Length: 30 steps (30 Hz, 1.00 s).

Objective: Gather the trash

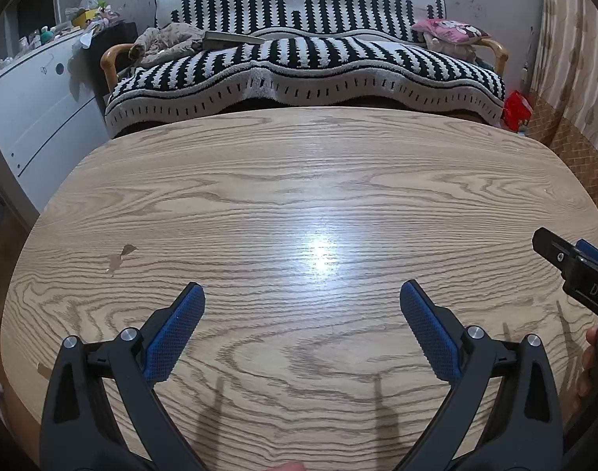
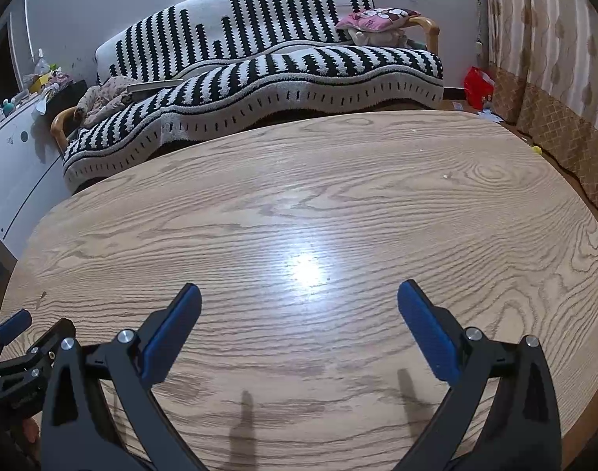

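Observation:
My left gripper [image 1: 302, 294] is open and empty, held above the near part of a wooden table [image 1: 299, 180]. My right gripper [image 2: 299, 296] is open and empty above the same table [image 2: 338, 204]. The right gripper's side shows at the right edge of the left wrist view [image 1: 573, 267]; the left gripper shows at the lower left of the right wrist view [image 2: 16, 353]. Two tiny pale crumbs [image 2: 447, 175] lie on the table's far right part. A small chip mark [image 1: 120, 259] is in the surface at the left. No larger trash shows on the table.
A sofa with a black-and-white striped cover [image 1: 299, 66] stands behind the table, with clothes [image 1: 161, 41] and a pink cushion [image 1: 452, 31] on it. A white cabinet [image 1: 35, 106] is at the left. A red bag [image 2: 479, 86] and curtains [image 2: 542, 39] are at the right.

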Each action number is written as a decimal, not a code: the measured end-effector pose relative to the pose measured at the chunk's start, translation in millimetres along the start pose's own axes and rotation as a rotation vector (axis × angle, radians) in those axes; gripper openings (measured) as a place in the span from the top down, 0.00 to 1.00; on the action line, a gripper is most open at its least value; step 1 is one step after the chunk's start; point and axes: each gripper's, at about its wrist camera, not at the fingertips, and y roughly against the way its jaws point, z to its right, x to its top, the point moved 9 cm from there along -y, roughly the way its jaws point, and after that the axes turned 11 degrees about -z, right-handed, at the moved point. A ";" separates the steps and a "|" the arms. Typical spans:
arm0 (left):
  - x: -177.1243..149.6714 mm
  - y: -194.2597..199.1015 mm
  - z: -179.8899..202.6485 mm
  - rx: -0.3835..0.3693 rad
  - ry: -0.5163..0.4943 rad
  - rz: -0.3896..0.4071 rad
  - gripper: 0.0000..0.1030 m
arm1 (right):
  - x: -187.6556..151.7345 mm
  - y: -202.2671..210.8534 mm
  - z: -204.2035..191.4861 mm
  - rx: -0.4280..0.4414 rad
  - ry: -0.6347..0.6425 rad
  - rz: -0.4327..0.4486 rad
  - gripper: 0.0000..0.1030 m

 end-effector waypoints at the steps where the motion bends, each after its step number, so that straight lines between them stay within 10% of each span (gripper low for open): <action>1: 0.6 0.0 -0.7 0.008 0.002 0.001 0.06 | -0.2 -0.2 0.6 -0.007 0.005 0.000 0.06; 30: -1.7 -9.6 -3.4 0.005 0.012 -0.012 0.06 | -0.5 -1.3 15.3 -0.022 -0.002 -0.017 0.06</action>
